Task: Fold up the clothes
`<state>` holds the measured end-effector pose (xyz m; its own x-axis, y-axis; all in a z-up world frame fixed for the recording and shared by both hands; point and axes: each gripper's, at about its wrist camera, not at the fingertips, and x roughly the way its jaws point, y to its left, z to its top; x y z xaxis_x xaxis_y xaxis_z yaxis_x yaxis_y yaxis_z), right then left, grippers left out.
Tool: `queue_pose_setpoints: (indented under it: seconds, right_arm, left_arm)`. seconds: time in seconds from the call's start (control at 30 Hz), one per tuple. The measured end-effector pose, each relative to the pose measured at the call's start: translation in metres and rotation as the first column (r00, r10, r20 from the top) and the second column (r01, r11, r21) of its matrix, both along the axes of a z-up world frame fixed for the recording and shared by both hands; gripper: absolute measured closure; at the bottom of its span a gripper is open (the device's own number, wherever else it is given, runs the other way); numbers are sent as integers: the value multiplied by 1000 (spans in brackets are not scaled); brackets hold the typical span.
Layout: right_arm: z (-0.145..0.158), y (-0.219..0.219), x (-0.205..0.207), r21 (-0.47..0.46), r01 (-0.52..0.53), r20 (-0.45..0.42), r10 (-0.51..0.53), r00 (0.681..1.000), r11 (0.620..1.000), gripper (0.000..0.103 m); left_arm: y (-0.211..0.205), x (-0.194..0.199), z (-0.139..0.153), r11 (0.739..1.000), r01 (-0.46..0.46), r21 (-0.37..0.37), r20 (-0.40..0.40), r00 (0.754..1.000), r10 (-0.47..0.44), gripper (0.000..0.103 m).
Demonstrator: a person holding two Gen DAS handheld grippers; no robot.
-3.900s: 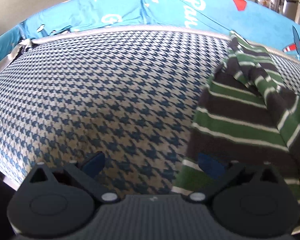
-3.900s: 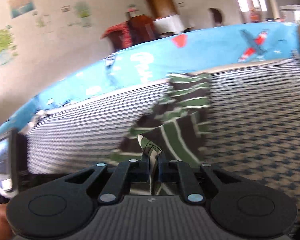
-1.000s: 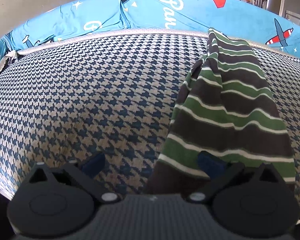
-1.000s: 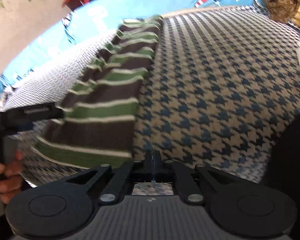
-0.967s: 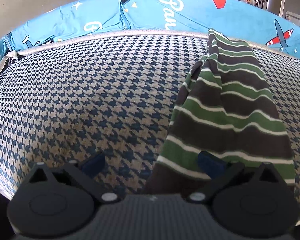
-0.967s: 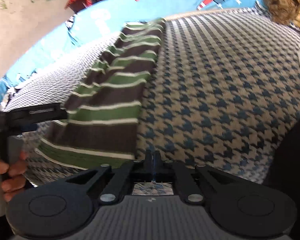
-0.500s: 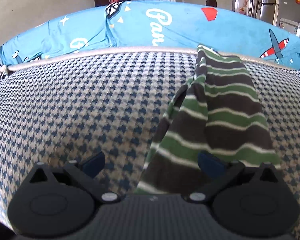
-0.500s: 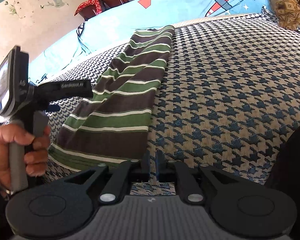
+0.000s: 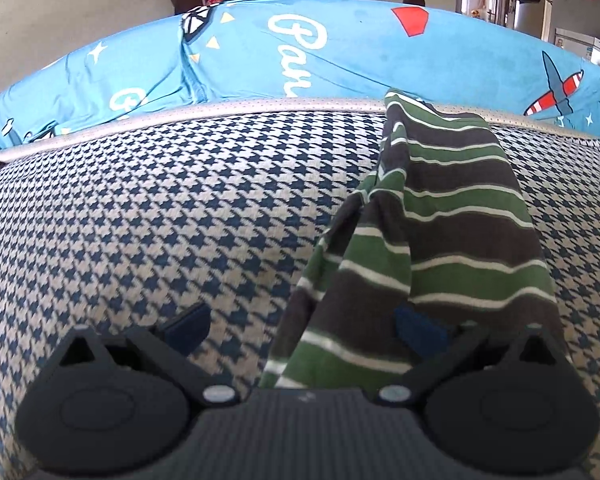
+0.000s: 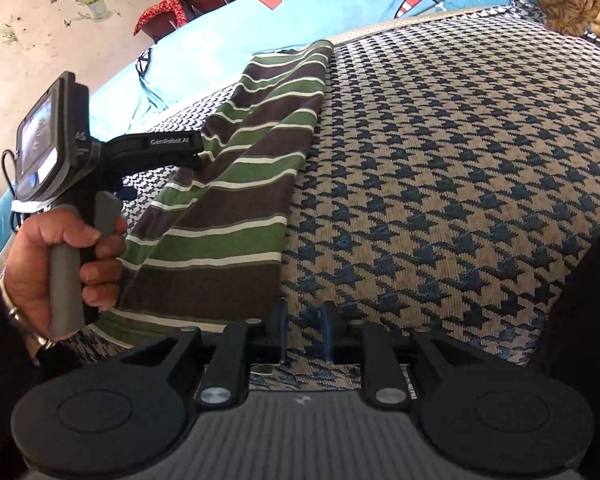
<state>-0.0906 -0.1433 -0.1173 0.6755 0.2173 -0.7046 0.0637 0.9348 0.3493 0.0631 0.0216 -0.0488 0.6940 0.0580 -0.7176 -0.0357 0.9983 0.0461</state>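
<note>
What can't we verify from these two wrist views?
- Near hem of the green and brown striped garment: left wrist view, hidden behind the left hand-held gripper body.
- Garment type and fold layers: neither view shows them.
- Garment's left edge: right wrist view, hidden by hand.

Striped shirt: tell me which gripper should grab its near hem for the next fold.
Left. The left gripper is wide open with the striped shirt's near hem between its fingers. The right gripper, only slightly open, sits over bare houndstooth cover beside the shirt.
</note>
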Motion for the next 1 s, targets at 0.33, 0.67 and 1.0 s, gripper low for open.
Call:
queue_pose_setpoints:
  seconds: [0.33, 0.67, 1.0]
  right_arm:
    - [-4, 0, 6, 1, 1, -14, -1, 1000, 1000, 83]
    - [-2, 2, 10, -3, -37, 9, 37, 999, 999, 81]
    - [8, 0, 24, -32, -112, 18, 113, 993, 993, 73]
  left_arm:
    - [8, 25, -15, 999, -38, 20, -17, 999, 39, 0]
    - [26, 33, -20, 993, -118, 14, -9, 993, 118, 0]
    - [41, 38, -20, 977, -211, 7, -41, 977, 211, 0]
